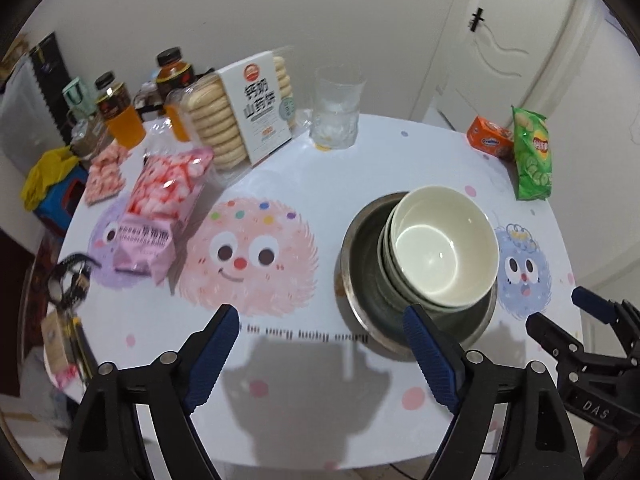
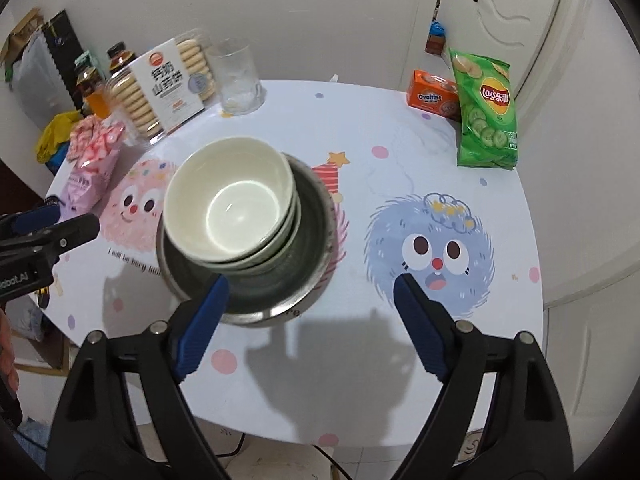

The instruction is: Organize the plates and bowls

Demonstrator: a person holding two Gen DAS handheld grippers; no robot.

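Lower bowls (image 1: 394,276) mostly hidden under top bowl (image 1: 442,244), count unclear.

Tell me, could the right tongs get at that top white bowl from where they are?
Probably yes. The right tongs are open and empty, just in front of the metal basin holding the stacked white bowl. Nothing lies between them; the left tongs hang off to the side.
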